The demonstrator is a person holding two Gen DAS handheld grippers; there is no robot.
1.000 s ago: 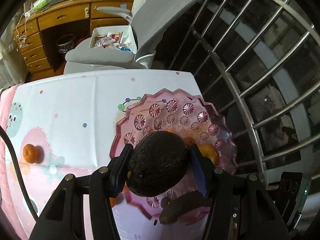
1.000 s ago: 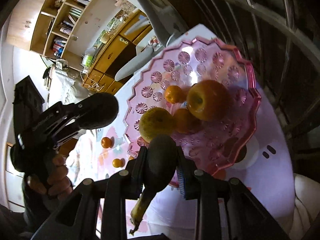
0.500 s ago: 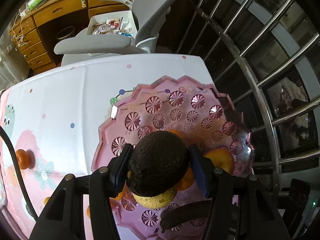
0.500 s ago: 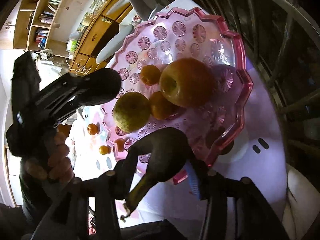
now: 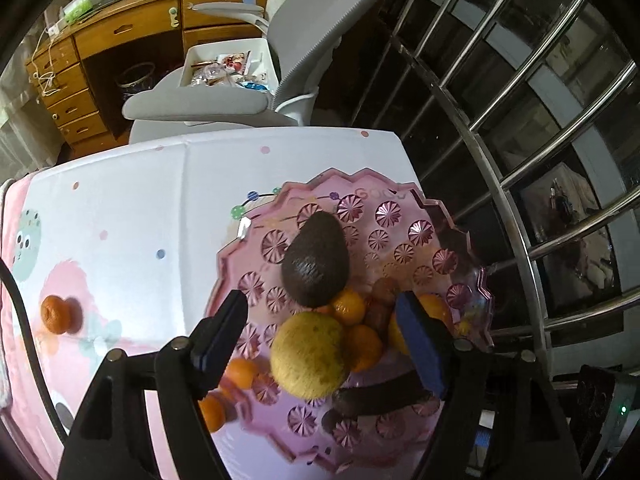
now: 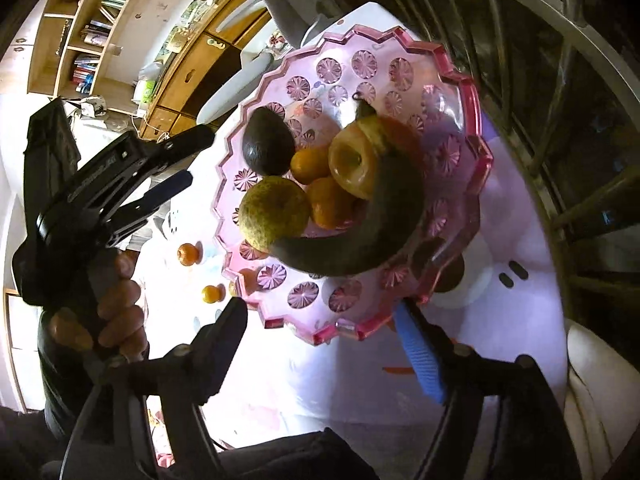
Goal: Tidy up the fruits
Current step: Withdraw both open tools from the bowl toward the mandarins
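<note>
A pink cut-glass fruit plate (image 5: 404, 196) (image 6: 472, 148) stands on the table's right side. In it lie a dark avocado (image 5: 316, 260) (image 6: 267, 148), a yellow-green pear (image 5: 308, 354) (image 6: 274, 212), an apple (image 6: 354, 160), several small oranges (image 5: 362, 346) (image 6: 308, 164) and a dark overripe banana (image 6: 360, 232) (image 5: 380, 396). My left gripper (image 5: 322, 328) is open and empty just above the plate's near side. It also shows in the right wrist view (image 6: 180, 160). My right gripper (image 6: 324, 338) is open and empty at the plate's near rim.
Loose small oranges lie on the patterned tablecloth left of the plate (image 5: 56, 314) (image 6: 188, 254) (image 6: 211, 293). A grey office chair (image 5: 208, 100) and a wooden desk (image 5: 132, 28) stand beyond the table. Metal window bars (image 5: 520, 152) run along the right.
My left gripper has opened and let the avocado go into the plate. My right gripper has opened and let the banana go onto the fruit in the plate.
</note>
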